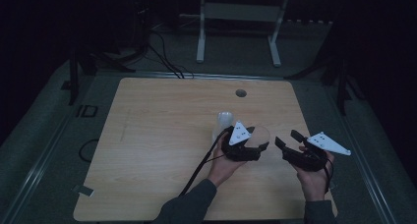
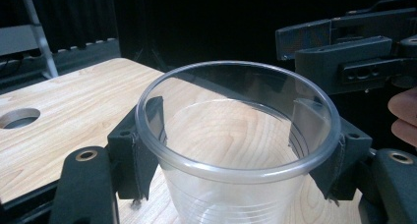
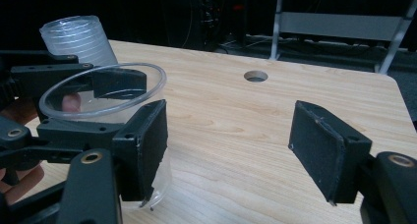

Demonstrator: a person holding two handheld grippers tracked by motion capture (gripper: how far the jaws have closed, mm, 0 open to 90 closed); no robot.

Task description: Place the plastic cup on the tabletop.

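The wooden desk fills most of the high view. Near its right middle, my left gripper is clamped on a clear plastic cup, one jaw against each side just under the rim. I judge the thin wall could buckle or slip out if I squeeze harder or tilt. A stack of clear cups stands just behind it and could be knocked. My right gripper hangs just beside the cup, jaws wide apart, holding nothing.
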